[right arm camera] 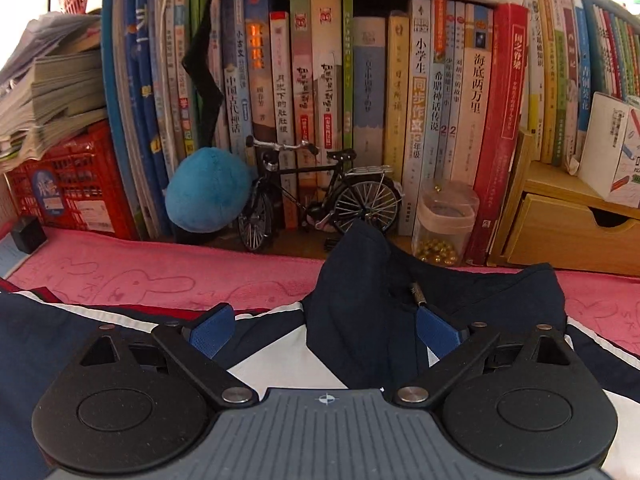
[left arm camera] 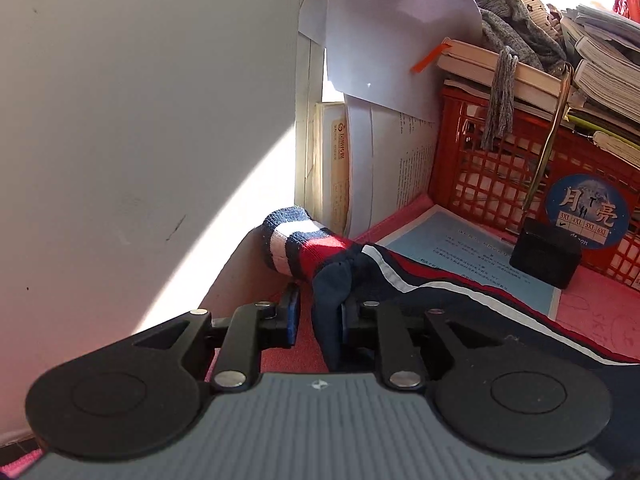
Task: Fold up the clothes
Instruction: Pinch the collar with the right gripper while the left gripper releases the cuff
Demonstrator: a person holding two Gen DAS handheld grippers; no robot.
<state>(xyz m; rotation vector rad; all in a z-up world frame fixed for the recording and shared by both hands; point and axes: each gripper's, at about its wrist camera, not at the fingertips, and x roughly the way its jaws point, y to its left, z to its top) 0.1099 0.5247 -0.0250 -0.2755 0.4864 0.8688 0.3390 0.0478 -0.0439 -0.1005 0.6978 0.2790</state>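
Leftmost in the left wrist view stands a white wall, half in sunlight, with loose printed sheets and a thin booklet leaning in the corner beside it. Below them the left gripper sits with its jaws partly apart — a fold of the navy jacket sleeve hangs between them, pressed against the right finger, while the left finger stands clear of it, so no firm clamp shows. The sleeve's striped knit cuff points toward the wall. Further right, a blue printed sheet lies on the pink towel covering the desk, a small black box rests on it, and a red plastic crate carries stacked books and a grey knit garment.

Across in the right wrist view, the same red crate sits at far left, then a row of upright books, a blue plush ball, a model bicycle, a clear jar of gold beads and a wooden drawer unit. The right gripper is spread wide, over the jacket — navy, white and red — which lies on the pink towel with its navy collar bunched up between the blue pads, touching neither that I can see.
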